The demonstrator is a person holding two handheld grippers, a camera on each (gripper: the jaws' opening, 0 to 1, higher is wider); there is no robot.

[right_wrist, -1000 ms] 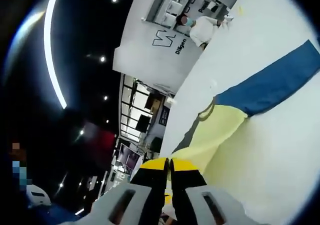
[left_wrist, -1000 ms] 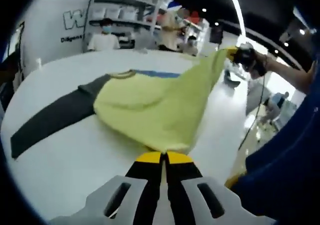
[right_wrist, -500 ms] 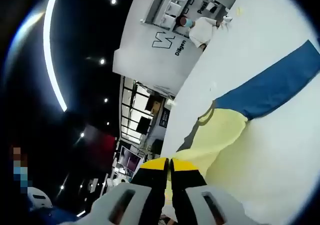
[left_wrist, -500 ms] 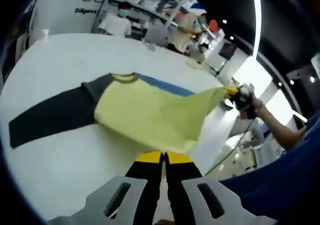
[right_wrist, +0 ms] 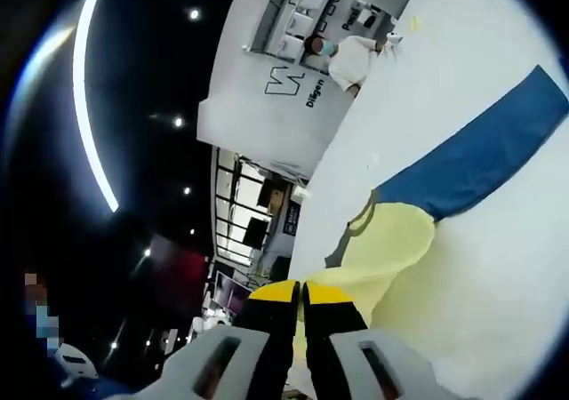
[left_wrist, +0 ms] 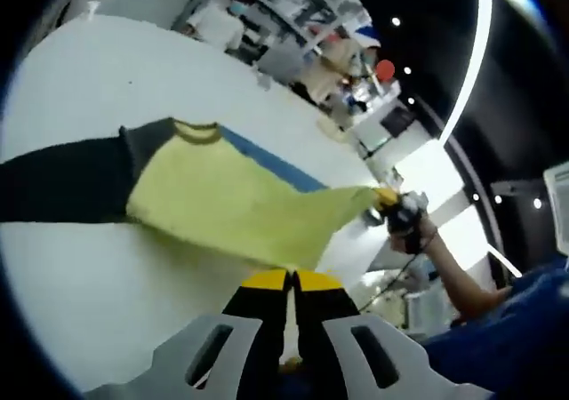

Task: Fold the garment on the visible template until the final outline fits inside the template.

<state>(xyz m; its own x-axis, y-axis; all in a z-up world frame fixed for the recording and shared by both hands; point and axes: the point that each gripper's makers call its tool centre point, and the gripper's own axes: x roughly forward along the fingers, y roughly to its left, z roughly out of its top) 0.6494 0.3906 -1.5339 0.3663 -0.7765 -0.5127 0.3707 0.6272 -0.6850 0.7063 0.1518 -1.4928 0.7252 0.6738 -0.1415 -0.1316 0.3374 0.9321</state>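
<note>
A yellow garment (left_wrist: 227,209) with one dark grey sleeve (left_wrist: 62,187) and one blue sleeve (left_wrist: 271,162) lies spread on a white table (left_wrist: 80,89). My left gripper (left_wrist: 290,282) is shut on its near hem. The right gripper (left_wrist: 391,203) comes in from the right in the left gripper view and holds the other hem corner lifted. In the right gripper view my right gripper (right_wrist: 300,287) is shut on the yellow garment (right_wrist: 382,253), with the blue sleeve (right_wrist: 476,160) stretched across the table (right_wrist: 498,276) and the collar (right_wrist: 360,218) beyond.
A person in white (right_wrist: 351,58) stands at the far table edge before shelves (left_wrist: 311,0). A person's arm in a blue sleeve (left_wrist: 484,347) holds the right gripper off the table's right side. Bare tabletop lies on the near left.
Both hem corners have been drawn back toward the near table edge, stretching the yellow body flatter. The views have tilted with the hands.
</note>
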